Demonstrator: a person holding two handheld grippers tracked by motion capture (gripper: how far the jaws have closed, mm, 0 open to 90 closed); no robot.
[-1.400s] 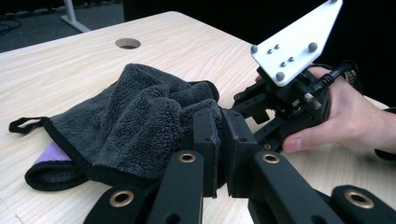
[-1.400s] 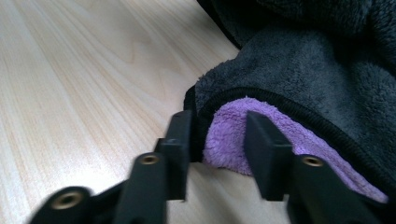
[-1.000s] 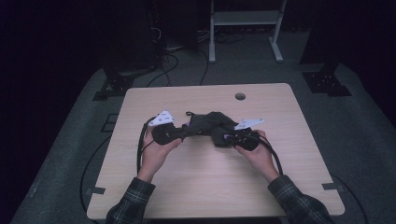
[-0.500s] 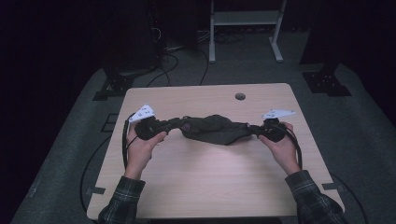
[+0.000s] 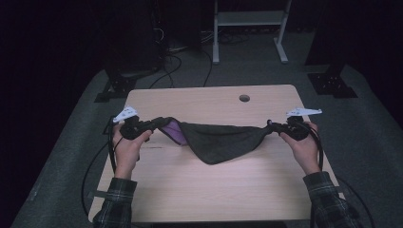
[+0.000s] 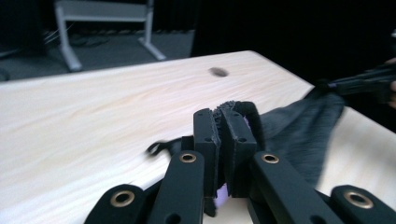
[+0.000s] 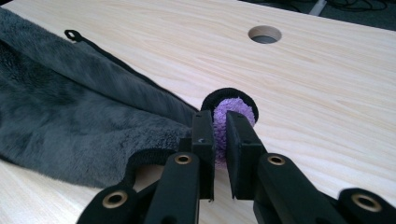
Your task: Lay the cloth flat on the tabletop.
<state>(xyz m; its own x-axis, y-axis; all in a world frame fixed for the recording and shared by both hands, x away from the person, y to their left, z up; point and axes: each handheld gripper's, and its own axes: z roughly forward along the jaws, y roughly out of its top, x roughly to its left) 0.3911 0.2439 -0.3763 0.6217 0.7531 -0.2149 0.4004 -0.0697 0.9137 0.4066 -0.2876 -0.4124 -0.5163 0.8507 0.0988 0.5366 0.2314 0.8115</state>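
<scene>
Dark surroundings frame a pale wooden bench [image 5: 209, 190] with a round cable hole [image 5: 244, 98] near its far edge; a white frame [image 5: 247, 19] stands on the floor beyond. Stretched between the two hands above the bench's middle hangs a dark grey cloth [image 5: 218, 140] with a purple inner face, its centre sagging toward the wood. To do the spreading step well, both corners should probably be kept level and pulled apart evenly until the sag flattens, then lowered together so the cloth lands without a fold; a tug on one side alone would likely skew it. The left hand-held gripper [image 5: 157, 124], seen at the left of the high view, has its jaws clamped tight on one bunched corner, the dark hem pinched between the pads in the left gripper view [image 6: 219, 140]. The right hand-held gripper [image 5: 271, 127] likewise grips the opposite corner, purple pile bulging between its nearly closed jaws in the right gripper view [image 7: 218, 135].
</scene>
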